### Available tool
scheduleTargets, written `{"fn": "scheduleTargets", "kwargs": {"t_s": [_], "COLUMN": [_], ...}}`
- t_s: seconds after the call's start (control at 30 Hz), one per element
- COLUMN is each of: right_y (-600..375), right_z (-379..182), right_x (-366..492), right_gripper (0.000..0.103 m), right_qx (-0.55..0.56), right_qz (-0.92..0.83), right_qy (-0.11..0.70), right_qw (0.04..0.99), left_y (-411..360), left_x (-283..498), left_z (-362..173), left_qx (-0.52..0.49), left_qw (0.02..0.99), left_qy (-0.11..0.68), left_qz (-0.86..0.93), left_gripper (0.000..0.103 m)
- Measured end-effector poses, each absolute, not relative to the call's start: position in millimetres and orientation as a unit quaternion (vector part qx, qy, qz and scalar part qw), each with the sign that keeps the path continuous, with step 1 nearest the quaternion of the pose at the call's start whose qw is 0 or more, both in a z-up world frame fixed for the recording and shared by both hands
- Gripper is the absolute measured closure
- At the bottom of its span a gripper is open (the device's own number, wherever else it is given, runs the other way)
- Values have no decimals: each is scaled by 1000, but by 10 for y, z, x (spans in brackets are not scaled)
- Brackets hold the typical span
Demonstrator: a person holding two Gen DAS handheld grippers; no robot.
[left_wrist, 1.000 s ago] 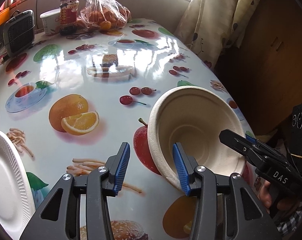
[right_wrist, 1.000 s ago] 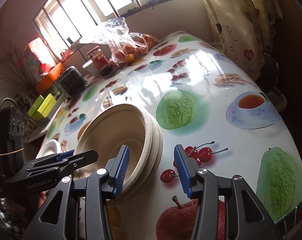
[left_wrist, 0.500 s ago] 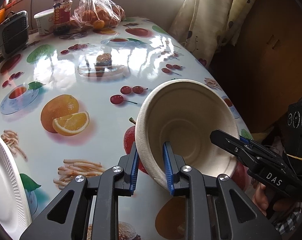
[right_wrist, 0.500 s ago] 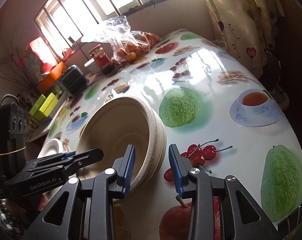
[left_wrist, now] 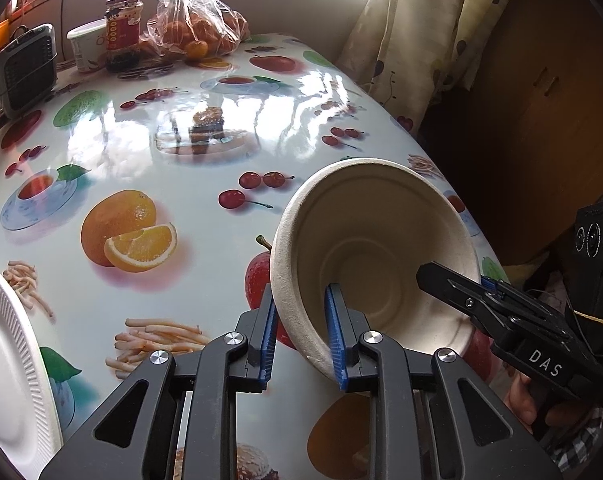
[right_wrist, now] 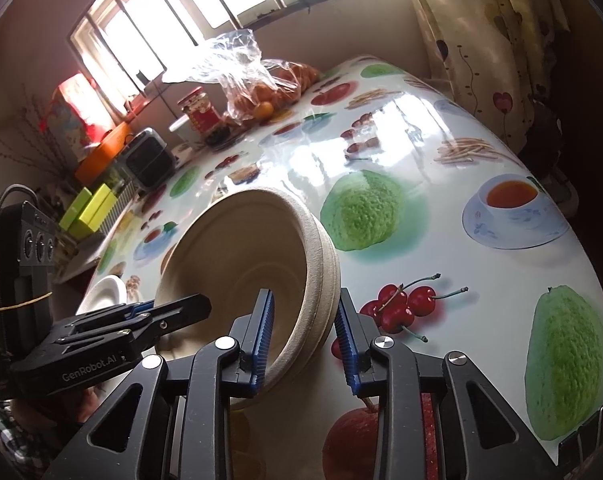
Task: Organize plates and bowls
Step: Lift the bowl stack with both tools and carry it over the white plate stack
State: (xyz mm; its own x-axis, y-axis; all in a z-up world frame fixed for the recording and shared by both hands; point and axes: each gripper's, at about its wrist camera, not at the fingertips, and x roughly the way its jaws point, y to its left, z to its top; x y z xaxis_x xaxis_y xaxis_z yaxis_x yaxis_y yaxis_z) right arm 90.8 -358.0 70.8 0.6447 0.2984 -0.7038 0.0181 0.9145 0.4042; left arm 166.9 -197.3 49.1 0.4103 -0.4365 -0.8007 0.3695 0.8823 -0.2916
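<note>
A stack of beige pulp bowls (left_wrist: 375, 248) is lifted and tilted above the fruit-print table (left_wrist: 173, 152). My left gripper (left_wrist: 301, 332) is shut on the stack's near left rim, one pad inside and one outside. My right gripper (right_wrist: 305, 334) is shut on the opposite rim of the bowl stack (right_wrist: 253, 260); its layered edges show there. The right gripper shows in the left wrist view (left_wrist: 501, 312), and the left one in the right wrist view (right_wrist: 141, 320). A white foam plate (left_wrist: 9, 360) lies at the table's left edge and also shows in the right wrist view (right_wrist: 105, 292).
At the far end stand a bag of oranges (left_wrist: 193, 28), a red-label jar (left_wrist: 123, 28), a white cup (left_wrist: 85, 46) and a small dark heater (left_wrist: 25, 68). A curtain (left_wrist: 421, 32) and a wooden cabinet (left_wrist: 541, 100) lie to the right.
Both grippers closed from open onto opposite rims of the bowl stack. The stack rose off the table and tilted.
</note>
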Motion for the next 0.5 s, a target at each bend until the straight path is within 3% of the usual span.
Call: {"fn": "scheduleTargets", "kwargs": {"t_s": [0.5], "right_y": [-3600], "right_z": [697], "right_x": [908], "right_gripper": [73], "right_qx": [190], "right_qz": [73], "right_qy": [417], "right_qw": [886], "left_y": [-1951], "left_x": [1643], "left_z": [535], "left_qx": [-39], "left_qw": [840], "left_qy": [484], "left_qz": [-241], "left_gripper": [79]}}
